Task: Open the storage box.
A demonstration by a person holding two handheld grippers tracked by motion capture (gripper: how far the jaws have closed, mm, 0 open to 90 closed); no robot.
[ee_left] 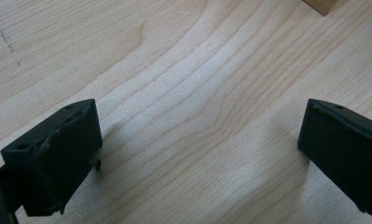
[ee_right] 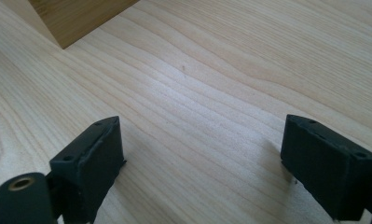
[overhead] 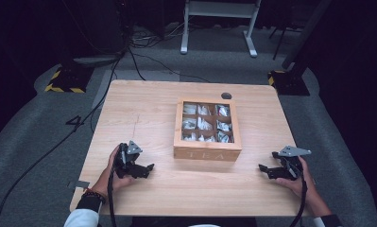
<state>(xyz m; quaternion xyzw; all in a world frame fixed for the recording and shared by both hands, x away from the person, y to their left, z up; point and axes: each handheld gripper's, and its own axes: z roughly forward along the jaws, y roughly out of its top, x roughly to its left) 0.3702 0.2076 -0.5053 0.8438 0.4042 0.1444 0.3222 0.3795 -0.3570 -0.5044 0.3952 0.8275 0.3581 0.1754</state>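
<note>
Here, on the pale wooden desk [overhead: 143,106], a wooden tea box [overhead: 206,127] near the middle, a little toward the far edge, lid shut, with a windowed top divided into nine panes and white tea packets [overhead: 203,124] visible beneath them; the word TEA on the near wall. Just beyond the box's far right corner, a small dark round spot [overhead: 226,95] on the desk top. To the near left of the box, the left gripper [overhead: 147,169], held in a hand [overhead: 111,176] coming in from the near edge, low over the desk and pointing toward the box, apart from it. In the left gripper view, its two black fingers [ee_left: 53,161] spread wide with nothing but bare wood grain between them, and a corner of the box [ee_left: 321,5] at the top right edge. To the near right of the box, the right gripper [overhead: 266,171], likewise in a hand [overhead: 303,182], low over the desk, pointing left toward the box and well apart from it, a grey three-cornered plate [overhead: 294,151] on top. In the right gripper view, the black fingers [ee_right: 88,163] also wide apart and holding nothing, bare desk between them, a corner of the box [ee_right: 76,16] at the top left. Cables trailing from both grippers back over the near edge. Beyond the desk, grey carpet [overhead: 30,137], black cables [overhead: 49,151] and the white legs of a frame [overhead: 219,23].
</note>
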